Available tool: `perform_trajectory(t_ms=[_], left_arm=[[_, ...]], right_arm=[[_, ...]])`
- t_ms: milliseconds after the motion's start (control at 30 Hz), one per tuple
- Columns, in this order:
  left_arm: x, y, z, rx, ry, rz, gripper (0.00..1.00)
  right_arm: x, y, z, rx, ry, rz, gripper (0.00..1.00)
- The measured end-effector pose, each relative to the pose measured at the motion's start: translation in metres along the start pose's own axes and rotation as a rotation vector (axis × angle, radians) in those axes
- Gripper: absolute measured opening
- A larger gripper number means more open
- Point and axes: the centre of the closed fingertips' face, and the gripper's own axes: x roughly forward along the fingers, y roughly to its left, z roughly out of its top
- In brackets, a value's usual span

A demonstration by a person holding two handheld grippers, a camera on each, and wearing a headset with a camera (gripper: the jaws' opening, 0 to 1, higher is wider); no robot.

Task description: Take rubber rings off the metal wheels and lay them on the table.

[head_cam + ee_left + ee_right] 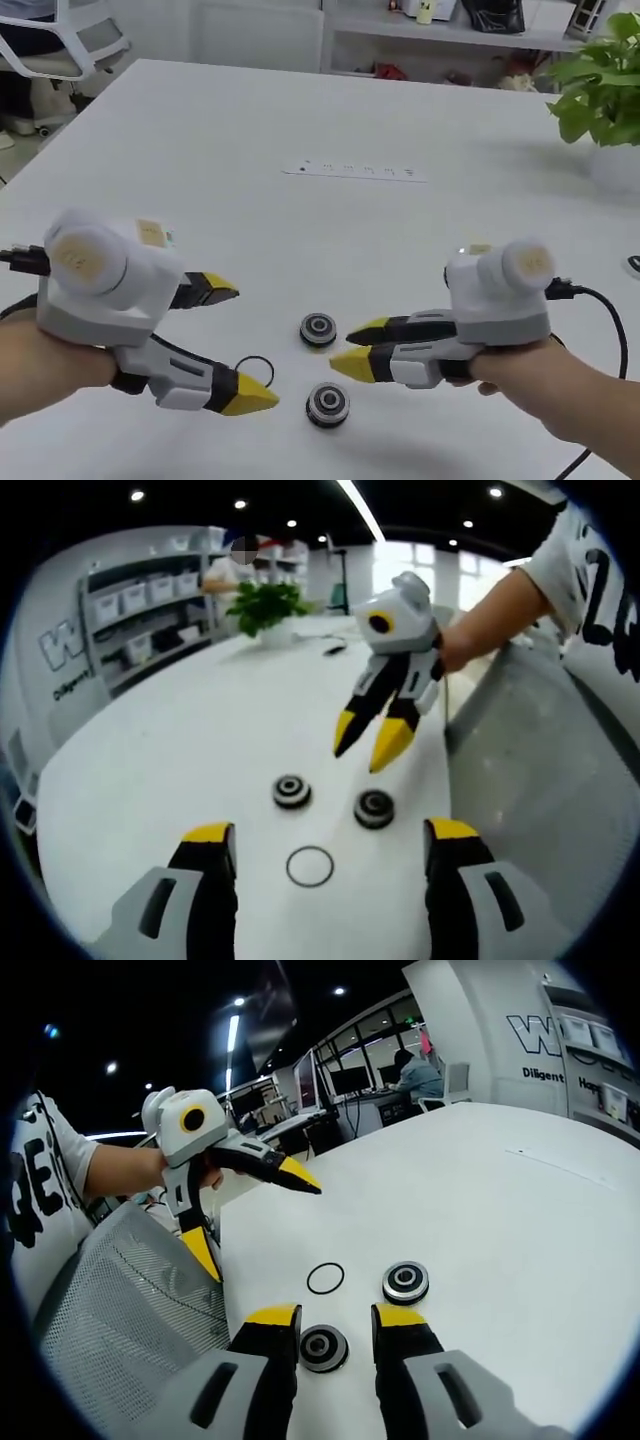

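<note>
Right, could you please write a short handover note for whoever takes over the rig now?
Left gripper: open, empty; one loose rubber ring lies on the table between its jaw tips.
Right gripper: slightly open, empty, pointing at the near wheel; the far wheel is beside it.
Done: one ring is off.
Left: I cannot tell which wheel is bare, so check both.

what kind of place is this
Probably an office or lab workspace: a big white table, shelves of storage bins along the wall, a person at desks with monitors, and a potted plant.
</note>
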Motion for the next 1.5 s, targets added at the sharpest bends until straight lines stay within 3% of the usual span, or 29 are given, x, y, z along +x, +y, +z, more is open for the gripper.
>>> perform_trajectory(t_ms=[400, 733, 1233, 1500], left_arm=[[0.011, -0.009, 0.003, 0.027, 0.008, -0.037, 0.70], [0.024, -0.014, -0.003, 0.035, 0.030, -0.066, 0.63], [0.037, -0.023, -0.008, 0.058, 0.054, -0.107, 0.61], [0.044, -0.028, -0.008, 0.062, 0.063, -0.130, 0.54]], right_arm=[[-0.002, 0.006, -0.014, -0.059, 0.058, 0.029, 0.26], [0.000, 0.010, -0.030, -0.117, 0.112, 0.045, 0.26], [0.004, 0.010, -0.045, -0.150, 0.157, 0.053, 0.25], [0.007, 0.010, -0.051, -0.162, 0.176, 0.060, 0.25]])
